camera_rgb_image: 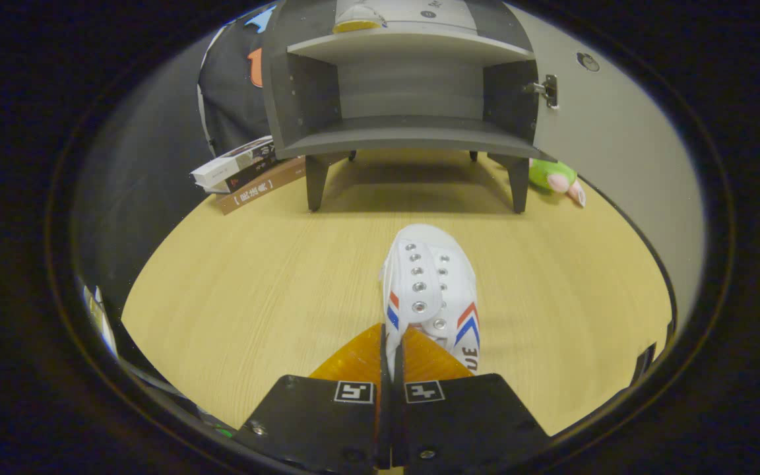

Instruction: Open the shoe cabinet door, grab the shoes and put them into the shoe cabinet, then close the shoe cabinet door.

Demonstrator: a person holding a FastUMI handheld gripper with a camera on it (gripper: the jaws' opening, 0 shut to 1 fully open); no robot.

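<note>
White canvas shoe [431, 290] with red-and-blue stripes, pinched by its side wall between the closed fingers of the gripper [392, 349], toe pointing over the wooden table [254, 277] toward the grey shoe cabinet [406, 86] ahead, door [591, 132] swung open at right. Stacked books [248, 173] beside cabinet's left leg; green plush toy [555, 178] behind the right.

Shoe [429, 290] in gripper [392, 346], cabinet [406, 132] beyond, books [248, 173] left.
</note>
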